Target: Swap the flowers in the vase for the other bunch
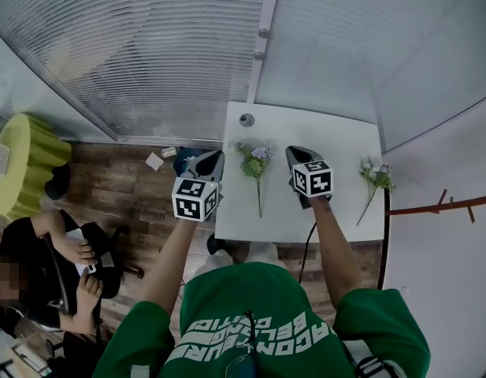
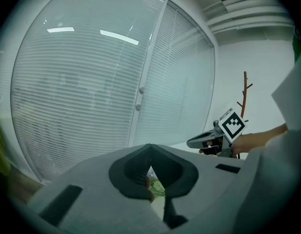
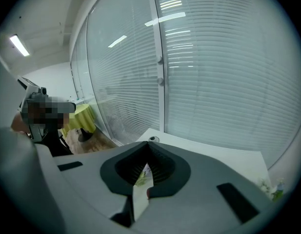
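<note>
Gripping: nothing; left gripper (image 1: 213, 158) and right gripper (image 1: 294, 153) both pinched shut.
Bunches: middle bunch (image 1: 256, 157) on table (image 1: 321, 124) between them; right bunch (image 1: 375, 176) well apart.
Vase: perhaps the round object (image 1: 246, 120); unclear.
Risk: picking wrong bunch, crushing stems.

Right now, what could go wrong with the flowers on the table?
The small pale-flowered bunch lies by the right edge of the white table; a bump might push it off. The left tool and right tool are shut, so they may shove the purple-flowered bunch instead of gripping its stem.
</note>
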Demonstrator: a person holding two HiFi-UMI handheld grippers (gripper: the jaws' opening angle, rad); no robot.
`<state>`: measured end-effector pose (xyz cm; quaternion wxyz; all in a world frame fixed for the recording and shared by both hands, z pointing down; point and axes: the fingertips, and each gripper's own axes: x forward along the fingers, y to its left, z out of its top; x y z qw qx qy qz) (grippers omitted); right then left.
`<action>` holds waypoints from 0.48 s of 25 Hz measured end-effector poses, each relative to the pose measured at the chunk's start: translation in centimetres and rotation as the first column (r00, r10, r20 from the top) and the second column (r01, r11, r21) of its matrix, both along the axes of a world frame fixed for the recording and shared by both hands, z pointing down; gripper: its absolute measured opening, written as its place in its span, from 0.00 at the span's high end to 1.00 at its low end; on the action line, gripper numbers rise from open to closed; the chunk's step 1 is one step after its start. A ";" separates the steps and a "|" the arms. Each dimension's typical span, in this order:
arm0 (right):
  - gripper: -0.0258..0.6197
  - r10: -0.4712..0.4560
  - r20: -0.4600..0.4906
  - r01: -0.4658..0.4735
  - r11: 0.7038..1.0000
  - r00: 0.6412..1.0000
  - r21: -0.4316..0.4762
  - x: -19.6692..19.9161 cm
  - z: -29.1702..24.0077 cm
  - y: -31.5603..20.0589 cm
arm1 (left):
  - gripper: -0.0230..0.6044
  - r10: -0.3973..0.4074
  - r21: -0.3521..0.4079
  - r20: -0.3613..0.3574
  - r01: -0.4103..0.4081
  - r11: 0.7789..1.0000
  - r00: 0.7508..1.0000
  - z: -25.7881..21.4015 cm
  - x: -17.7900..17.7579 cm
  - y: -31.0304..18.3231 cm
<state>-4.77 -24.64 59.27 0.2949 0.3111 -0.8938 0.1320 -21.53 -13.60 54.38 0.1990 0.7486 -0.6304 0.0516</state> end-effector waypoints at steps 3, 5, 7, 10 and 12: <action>0.94 -0.012 -0.011 0.012 1.000 1.000 -0.020 -0.9 0.9 0.3 | 0.96 -0.013 -0.006 -0.004 0.013 1.000 1.000 0.5 -0.4 0.6; 0.94 -0.017 -0.022 0.016 0.999 1.000 -0.039 -1.4 1.7 0.5 | 0.96 -0.018 -0.011 -0.006 0.018 1.000 1.000 0.8 -0.7 0.8; 0.94 -0.020 -0.034 0.018 0.998 0.999 -0.063 -1.8 2.5 0.8 | 0.96 -0.020 -0.017 -0.008 0.019 1.000 1.000 1.1 -0.8 1.1; 0.93 -0.019 -0.057 0.014 0.995 0.998 -0.096 -2.1 4.0 1.2 | 0.96 -0.020 -0.027 -0.010 0.020 0.999 1.000 1.6 -0.8 1.4; 0.93 -0.020 -0.074 0.012 0.993 0.997 -0.117 -2.2 5.3 1.6 | 0.96 -0.022 -0.035 -0.012 0.022 0.999 1.000 2.2 -0.8 1.6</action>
